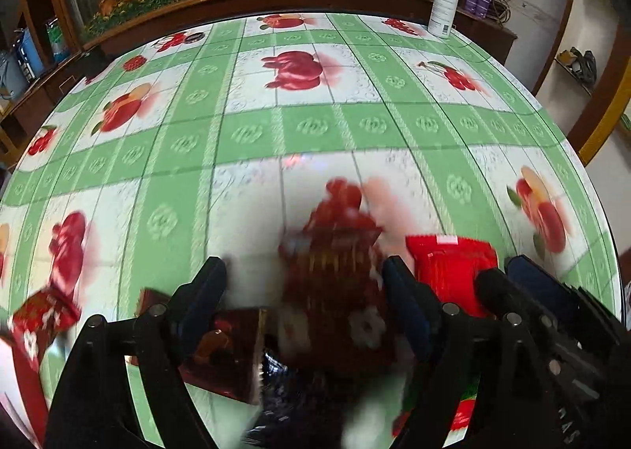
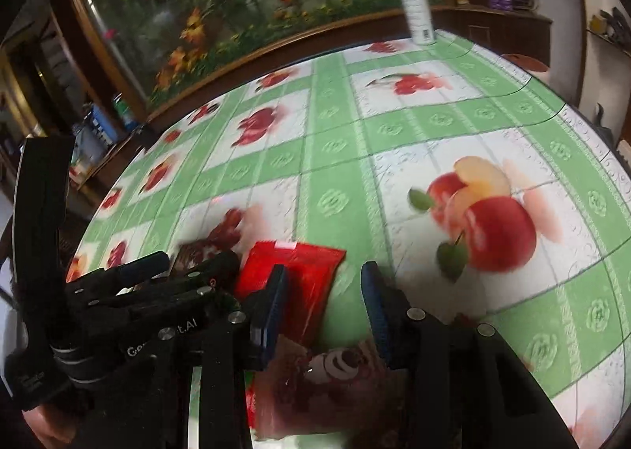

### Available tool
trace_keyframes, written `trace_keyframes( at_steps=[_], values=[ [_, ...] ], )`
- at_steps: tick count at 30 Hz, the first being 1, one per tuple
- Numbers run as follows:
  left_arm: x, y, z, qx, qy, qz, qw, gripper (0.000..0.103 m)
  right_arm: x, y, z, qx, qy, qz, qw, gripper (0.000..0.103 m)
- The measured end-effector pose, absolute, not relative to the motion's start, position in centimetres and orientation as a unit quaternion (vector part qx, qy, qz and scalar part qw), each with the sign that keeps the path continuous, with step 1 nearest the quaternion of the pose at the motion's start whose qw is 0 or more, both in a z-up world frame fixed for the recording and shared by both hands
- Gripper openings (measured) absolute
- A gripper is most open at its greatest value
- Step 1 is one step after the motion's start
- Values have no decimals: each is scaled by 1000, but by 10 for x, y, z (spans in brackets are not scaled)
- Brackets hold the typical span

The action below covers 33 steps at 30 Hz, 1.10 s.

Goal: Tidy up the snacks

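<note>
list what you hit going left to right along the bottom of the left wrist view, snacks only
small red packet at the left edge → glossy dark red pack → blurred dark red bag between the left gripper's fingers → bright red packet

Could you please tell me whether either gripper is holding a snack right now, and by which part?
Neither: the left gripper stands open around a blurred dark red packet; the right gripper is open over the bright red packet.

The left gripper (image 1: 303, 279) tilts steeply down toward the table, its jaws spread wide apart. Just beside it, on its right, the right gripper (image 2: 323, 287) also slants downward, jaws parted by a moderate gap, its pads (image 2: 374, 303) pressing on nothing.
</note>
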<state>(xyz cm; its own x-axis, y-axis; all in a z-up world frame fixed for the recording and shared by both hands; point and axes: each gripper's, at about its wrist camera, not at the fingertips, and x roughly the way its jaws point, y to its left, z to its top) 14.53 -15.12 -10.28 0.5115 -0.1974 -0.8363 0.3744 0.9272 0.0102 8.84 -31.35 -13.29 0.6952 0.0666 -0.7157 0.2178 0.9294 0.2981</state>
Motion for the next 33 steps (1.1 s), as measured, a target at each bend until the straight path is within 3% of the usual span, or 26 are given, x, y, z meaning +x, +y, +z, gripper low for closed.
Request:
trace_keyframes(
  at_steps=[16,20,23,24,25,33],
  values=[
    [27,-80,-103,106,471,-198,853,84,-11,-256,-136,191,430,108,876,43],
    [5,-59,-95,67,469,-209,855,84,-41,-294,-122,214,391,61,893,43],
    [-6,-48,-84,72,443,-196,872,84,-60,-345,-103,263,326,-12,908,61],
    [-10,-47,-80,79,432,-193,877,84,-64,-362,-100,282,308,-36,908,77],
    [-12,-47,-77,83,426,-194,879,84,-63,-375,-100,289,305,-60,905,83],
    [-28,-54,-74,135,385,-210,888,84,-16,-388,-124,308,358,-103,876,83]
  ],
)
